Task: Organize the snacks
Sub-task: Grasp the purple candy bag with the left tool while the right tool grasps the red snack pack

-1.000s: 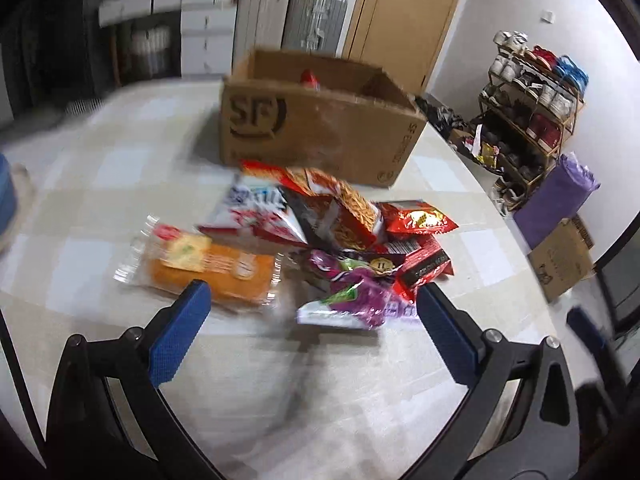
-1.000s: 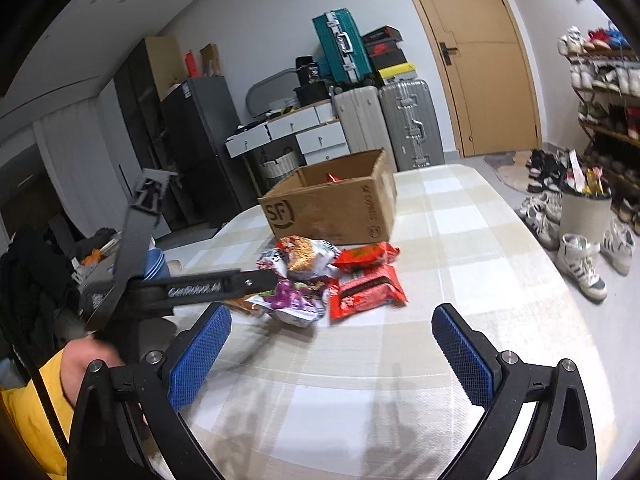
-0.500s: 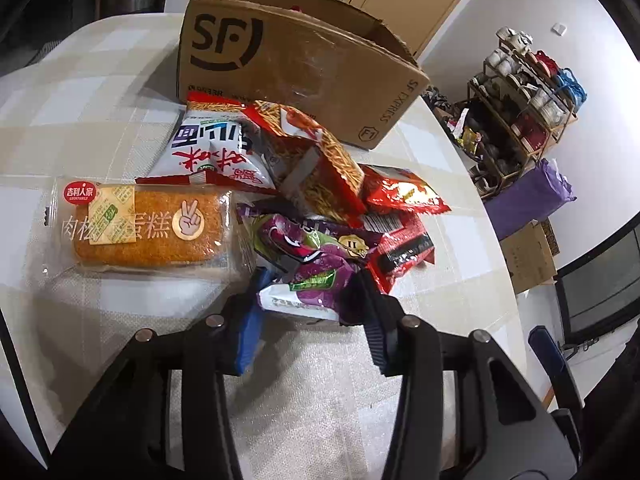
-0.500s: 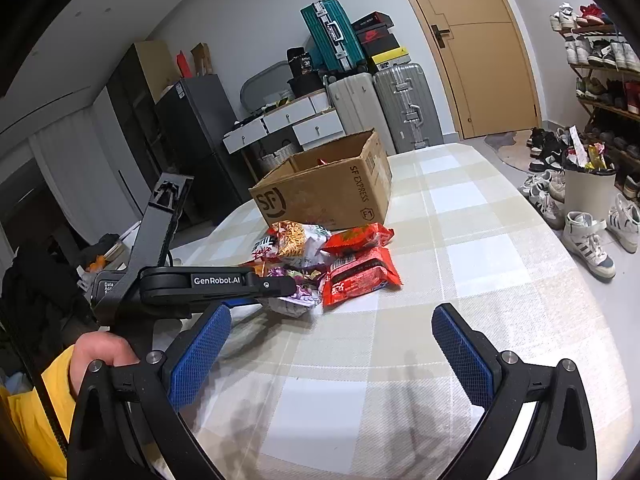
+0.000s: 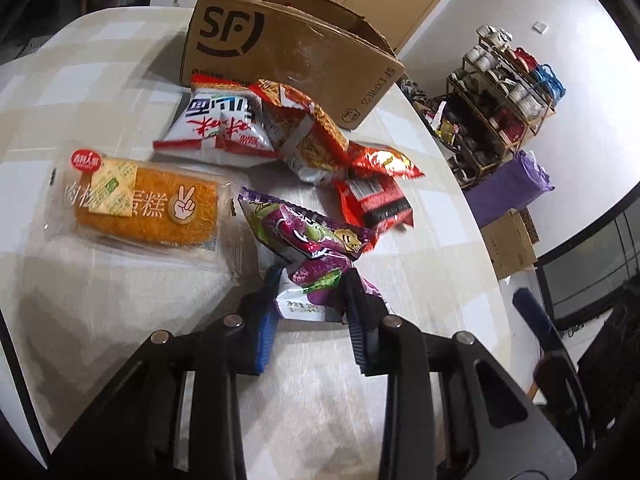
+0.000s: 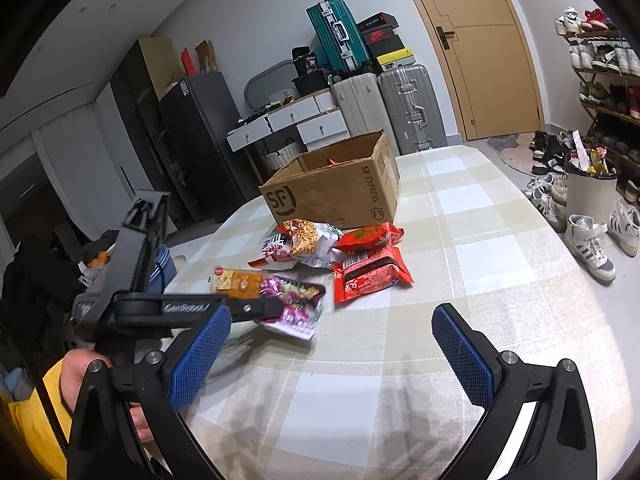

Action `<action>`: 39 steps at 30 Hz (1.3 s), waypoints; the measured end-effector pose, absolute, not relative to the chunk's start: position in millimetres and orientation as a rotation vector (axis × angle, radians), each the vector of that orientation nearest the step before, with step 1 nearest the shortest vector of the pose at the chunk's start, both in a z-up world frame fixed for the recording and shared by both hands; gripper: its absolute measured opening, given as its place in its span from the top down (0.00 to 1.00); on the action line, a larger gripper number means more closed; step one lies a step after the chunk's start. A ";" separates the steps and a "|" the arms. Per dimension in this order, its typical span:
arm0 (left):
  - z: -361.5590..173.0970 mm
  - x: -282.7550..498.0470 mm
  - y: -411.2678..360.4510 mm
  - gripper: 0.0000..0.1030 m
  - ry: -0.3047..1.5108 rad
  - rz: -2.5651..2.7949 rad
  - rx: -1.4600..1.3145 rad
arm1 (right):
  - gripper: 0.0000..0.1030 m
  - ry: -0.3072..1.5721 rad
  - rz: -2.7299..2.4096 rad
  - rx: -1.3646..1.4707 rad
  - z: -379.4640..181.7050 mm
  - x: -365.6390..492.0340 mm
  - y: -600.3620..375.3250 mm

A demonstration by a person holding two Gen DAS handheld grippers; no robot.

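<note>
My left gripper is shut on the near end of a purple snack bag, which is lifted off the table; the bag also shows in the right wrist view. Beyond it lie an orange cake pack, a white and red noodle bag, an orange snack bag and two red packets. An open SF cardboard box stands behind them, with something red inside. My right gripper is open and empty, above the table to the right of the pile.
The checked tablecloth covers a rounded table. Its right edge drops off toward a shoe rack, shoes and a white bin on the floor. Suitcases and drawers stand behind the box.
My left gripper came forward to the pile and shut on the purple bag, which now lifts off the table. My right gripper stayed open and shifted only slightly.
</note>
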State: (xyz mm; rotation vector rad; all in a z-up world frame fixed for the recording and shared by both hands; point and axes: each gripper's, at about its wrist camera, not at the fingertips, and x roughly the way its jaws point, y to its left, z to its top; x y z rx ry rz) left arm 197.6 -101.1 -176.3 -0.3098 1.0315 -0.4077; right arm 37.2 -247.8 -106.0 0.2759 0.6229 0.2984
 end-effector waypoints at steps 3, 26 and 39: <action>-177.5 186.2 -96.2 0.74 1.027 -0.423 -0.307 | 0.01 0.630 0.296 0.275 -106.1 37.7 -246.4; -164.9 115.3 -50.9 0.74 0.986 -0.594 -0.338 | 0.01 0.691 0.290 0.249 -112.3 51.4 -228.2; -144.4 108.3 -9.2 0.74 0.912 -0.565 -0.377 | 0.01 0.846 0.284 0.167 -124.9 137.8 -235.3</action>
